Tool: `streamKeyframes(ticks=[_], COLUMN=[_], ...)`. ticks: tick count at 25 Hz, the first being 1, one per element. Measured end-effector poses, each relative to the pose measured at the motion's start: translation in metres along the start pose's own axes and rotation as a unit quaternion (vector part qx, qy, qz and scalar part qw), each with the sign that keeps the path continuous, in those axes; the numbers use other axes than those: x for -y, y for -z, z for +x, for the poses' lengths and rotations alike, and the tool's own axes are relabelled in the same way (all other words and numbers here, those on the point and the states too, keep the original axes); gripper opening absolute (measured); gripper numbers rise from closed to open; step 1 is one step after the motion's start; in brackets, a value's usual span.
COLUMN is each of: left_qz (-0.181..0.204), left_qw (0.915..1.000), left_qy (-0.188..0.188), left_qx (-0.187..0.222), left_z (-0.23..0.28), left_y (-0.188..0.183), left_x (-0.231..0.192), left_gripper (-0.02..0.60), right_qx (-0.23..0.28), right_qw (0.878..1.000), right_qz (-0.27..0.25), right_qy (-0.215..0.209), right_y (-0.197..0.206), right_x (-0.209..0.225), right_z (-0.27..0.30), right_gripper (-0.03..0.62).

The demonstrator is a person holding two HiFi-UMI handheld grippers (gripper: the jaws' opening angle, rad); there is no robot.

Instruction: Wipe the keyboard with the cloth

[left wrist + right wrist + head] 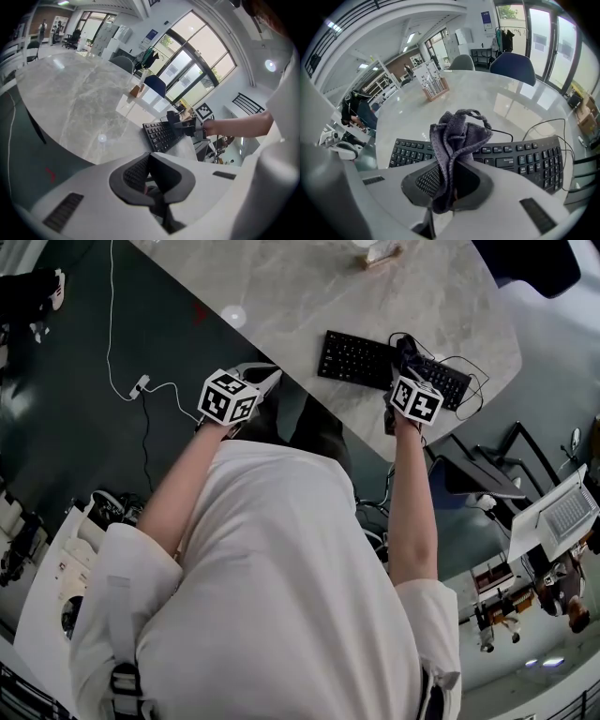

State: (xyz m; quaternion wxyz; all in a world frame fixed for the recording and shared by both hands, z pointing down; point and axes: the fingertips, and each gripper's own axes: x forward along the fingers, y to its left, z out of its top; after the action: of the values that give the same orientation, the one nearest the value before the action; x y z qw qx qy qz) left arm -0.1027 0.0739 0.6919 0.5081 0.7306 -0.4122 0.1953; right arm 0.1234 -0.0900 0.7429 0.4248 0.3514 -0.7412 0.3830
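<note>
One grey, bunched terry cloth is being gripped between the two jaws of the right gripper, which are being kept clamped on its lower folds while the rest of the fabric is being left standing up above the fingertips. The cloth is being held just above the one black, gently curved computer keyboard, over its right-of-middle keys as the head view shows it; whether fabric and keys are touching cannot be told.

The keyboard is being supported by a single rounded, pale grey marble-patterned table, near the edge closest to the person, with one thin black cable being left looped at its right end.

The left gripper is being held with its two jaws pressed together and nothing seen between them. It is being kept at the table's near edge, apart from the keyboard's left end.

One small wooden holder is being shown on the far side of the tabletop. Two chairs are being seen beyond it: one dark blue, one grey. One white cable is being left lying on the dark floor.
</note>
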Motion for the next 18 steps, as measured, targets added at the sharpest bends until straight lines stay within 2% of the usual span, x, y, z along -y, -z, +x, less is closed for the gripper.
streamKeyframes(ticks=[9,18], left_qz=[-0.006,-0.006], left_qw=[1.0,0.9999], left_qy=[0.0,0.005], left_qx=[0.004,0.007], left_z=[-0.016,-0.029], left_y=[0.007,0.004], left_x=[-0.016,-0.034], left_gripper=[0.006,0.006], right_qx=[0.012,0.021], right_qw=[1.0,0.999], right_qz=[0.018,0.029], right_qy=[0.023,0.004], right_y=[-0.004,-0.01], right_x=[-0.018,-0.05], right_z=[0.005,0.015], right_gripper=[0.06,0.06])
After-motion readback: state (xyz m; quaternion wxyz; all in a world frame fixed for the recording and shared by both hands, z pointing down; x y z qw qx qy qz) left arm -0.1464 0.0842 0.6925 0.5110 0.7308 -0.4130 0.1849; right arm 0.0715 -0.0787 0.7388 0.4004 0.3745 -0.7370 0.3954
